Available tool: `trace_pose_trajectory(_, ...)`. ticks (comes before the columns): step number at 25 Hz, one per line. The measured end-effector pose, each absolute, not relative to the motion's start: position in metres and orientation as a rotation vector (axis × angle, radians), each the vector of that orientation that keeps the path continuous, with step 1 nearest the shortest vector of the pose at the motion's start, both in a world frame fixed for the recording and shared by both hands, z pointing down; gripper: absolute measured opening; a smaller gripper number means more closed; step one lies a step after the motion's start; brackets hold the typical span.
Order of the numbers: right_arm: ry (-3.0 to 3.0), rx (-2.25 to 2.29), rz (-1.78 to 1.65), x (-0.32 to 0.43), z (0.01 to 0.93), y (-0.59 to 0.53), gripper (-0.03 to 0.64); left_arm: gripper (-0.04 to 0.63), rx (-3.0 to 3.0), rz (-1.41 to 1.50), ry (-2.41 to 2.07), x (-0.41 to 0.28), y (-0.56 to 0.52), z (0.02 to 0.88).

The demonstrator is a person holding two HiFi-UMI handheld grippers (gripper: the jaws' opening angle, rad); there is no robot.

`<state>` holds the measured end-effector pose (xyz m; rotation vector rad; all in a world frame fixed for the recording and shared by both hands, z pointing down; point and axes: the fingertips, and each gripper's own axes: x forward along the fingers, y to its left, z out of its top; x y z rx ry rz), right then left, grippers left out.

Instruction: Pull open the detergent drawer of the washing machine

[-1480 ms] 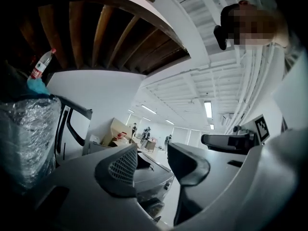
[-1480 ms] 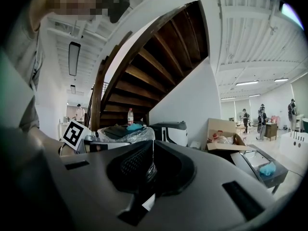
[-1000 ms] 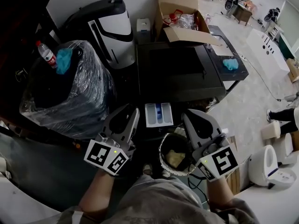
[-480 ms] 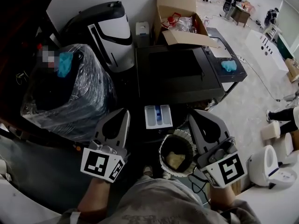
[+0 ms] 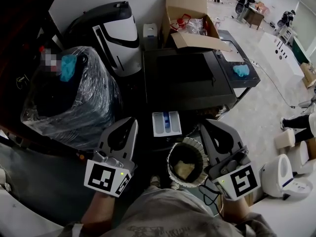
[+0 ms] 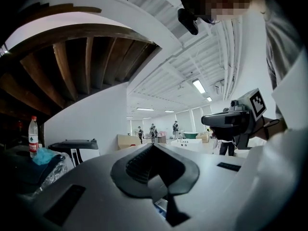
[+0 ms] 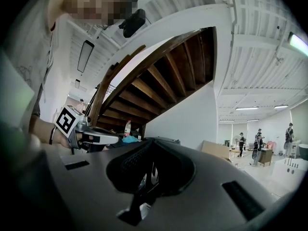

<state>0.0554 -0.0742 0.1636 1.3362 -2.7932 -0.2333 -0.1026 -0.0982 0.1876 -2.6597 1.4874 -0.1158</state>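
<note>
1. Head view gives you the main answer: the detergent drawer [image 5: 166, 123] already stands pulled out from the front edge of the dark-topped washing machine [image 5: 190, 80], with its white and blue compartments open to the camera.
2. By these pictures, the pull looks done. Whether the drawer is at its full travel cannot be told from this angle.
3. Your left tool [image 5: 129, 127] sits left of the drawer and apart from it. Its jaws are pressed together with nothing between them, as the left gripper view confirms.
4. Your right tool [image 5: 207, 130] sits right of the drawer, also clear of it. The right gripper view shows its jaws closed on nothing.
5. What seems left for you is little: perhaps only keeping both tools clear of the drawer.
6. Writing: nothing readable.
   - The bottle [image 6: 32, 136] in the left gripper view has a red cap and a label, but the print is too small to read.
   - The cardboard box [image 5: 190, 14] behind the machine shows no legible print.
   - The cubes on your tools carry only black-and-white square patterns, no words.
</note>
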Motion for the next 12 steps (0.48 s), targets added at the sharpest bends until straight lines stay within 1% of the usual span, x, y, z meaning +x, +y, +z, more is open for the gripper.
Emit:
trace_pose_trajectory(8,-2.783,1.328,-0.227,0.0522,0.1657,-0.0757,0.032,0.015,-2.637,-0.177,1.446,-0.0985,-0.0958,0.1888)
trace_pose_trajectory(12,-2.816,1.371,-0.195,0.0495,0.1583,-0.0776,0.032,0.015,-2.644,-0.146,1.474,-0.0997,-0.0951,0.1887)
